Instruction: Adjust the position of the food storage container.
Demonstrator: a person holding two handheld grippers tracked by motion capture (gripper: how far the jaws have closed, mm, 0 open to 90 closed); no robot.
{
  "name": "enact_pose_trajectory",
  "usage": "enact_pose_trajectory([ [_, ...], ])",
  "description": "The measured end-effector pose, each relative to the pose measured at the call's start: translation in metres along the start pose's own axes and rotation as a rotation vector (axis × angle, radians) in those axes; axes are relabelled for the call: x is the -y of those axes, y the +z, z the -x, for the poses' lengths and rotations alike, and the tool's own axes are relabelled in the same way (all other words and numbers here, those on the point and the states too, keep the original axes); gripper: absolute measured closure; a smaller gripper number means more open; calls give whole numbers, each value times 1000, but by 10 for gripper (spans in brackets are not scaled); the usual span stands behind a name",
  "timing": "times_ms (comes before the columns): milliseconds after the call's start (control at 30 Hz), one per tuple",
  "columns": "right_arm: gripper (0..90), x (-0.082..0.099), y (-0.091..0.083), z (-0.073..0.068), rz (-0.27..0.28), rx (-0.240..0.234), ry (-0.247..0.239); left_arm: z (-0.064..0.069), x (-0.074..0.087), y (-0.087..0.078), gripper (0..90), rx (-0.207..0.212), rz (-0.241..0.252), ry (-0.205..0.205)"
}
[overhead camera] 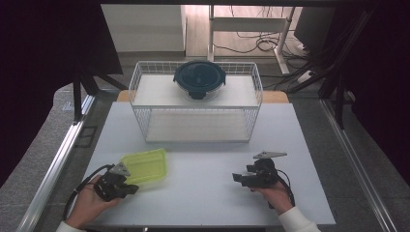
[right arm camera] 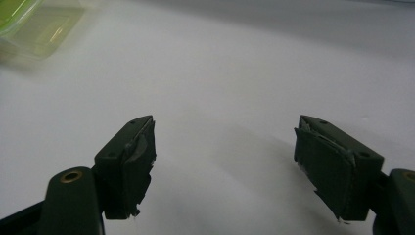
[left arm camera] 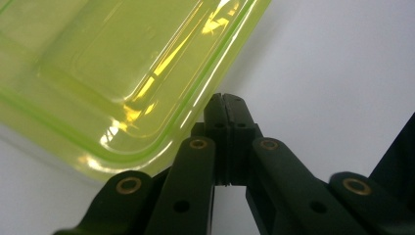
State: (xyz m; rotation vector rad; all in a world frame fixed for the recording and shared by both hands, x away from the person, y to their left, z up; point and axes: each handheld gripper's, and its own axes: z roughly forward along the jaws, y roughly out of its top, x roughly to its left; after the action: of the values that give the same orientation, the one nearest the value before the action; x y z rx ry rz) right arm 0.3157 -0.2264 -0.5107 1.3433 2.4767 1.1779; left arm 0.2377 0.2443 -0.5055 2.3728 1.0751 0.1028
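A translucent yellow-green rectangular container (overhead camera: 145, 165) lies on the white table (overhead camera: 203, 203) at the front left. My left gripper (overhead camera: 131, 188) sits right at its near corner, jaws pressed together with nothing between them. In the left gripper view the shut tips (left arm camera: 226, 104) rest just beside the container's rim (left arm camera: 122, 83); I cannot tell if they touch it. My right gripper (overhead camera: 237, 178) rests low at the front right, pointing left, open and empty. Its two pads (right arm camera: 137, 156) stand wide apart over bare table, and the yellow-green container (right arm camera: 29, 24) shows blurred far off.
A white wire rack (overhead camera: 196, 104) stands at the back middle of the table. A round clear container with a dark blue lid (overhead camera: 199, 79) sits on its upper shelf. Metal rails (overhead camera: 58, 164) run along both table sides.
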Motion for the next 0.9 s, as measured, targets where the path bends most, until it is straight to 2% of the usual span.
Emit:
enact_pose_trajectory([
  [133,230,0,-1,1,4,2,2,-2,3,-14,900,22,47,-26],
  [200,231,0,-1,0,4,2,0,-9,4,-25,900,0,75,-75],
  [333,231,0,-1,0,6,2,-1,-26,7,-41,900,-7,136,-165],
  [433,231,0,-1,1,8,2,2,-34,9,-48,900,5,164,-198],
  [533,231,0,-1,1,4,3,4,-44,9,-51,900,-44,162,-244],
  [567,231,0,-1,1,3,3,3,-48,9,-50,900,-74,153,-254],
  [633,231,0,0,0,2,3,1,-56,9,-47,900,-131,137,-277],
  [733,231,0,-1,0,-3,4,0,-73,12,-37,900,-174,101,-324],
  [833,231,0,-1,0,-4,6,4,-79,12,-27,900,-159,80,-352],
  [900,231,0,0,1,-3,7,5,-80,10,-20,900,-139,58,-352],
])
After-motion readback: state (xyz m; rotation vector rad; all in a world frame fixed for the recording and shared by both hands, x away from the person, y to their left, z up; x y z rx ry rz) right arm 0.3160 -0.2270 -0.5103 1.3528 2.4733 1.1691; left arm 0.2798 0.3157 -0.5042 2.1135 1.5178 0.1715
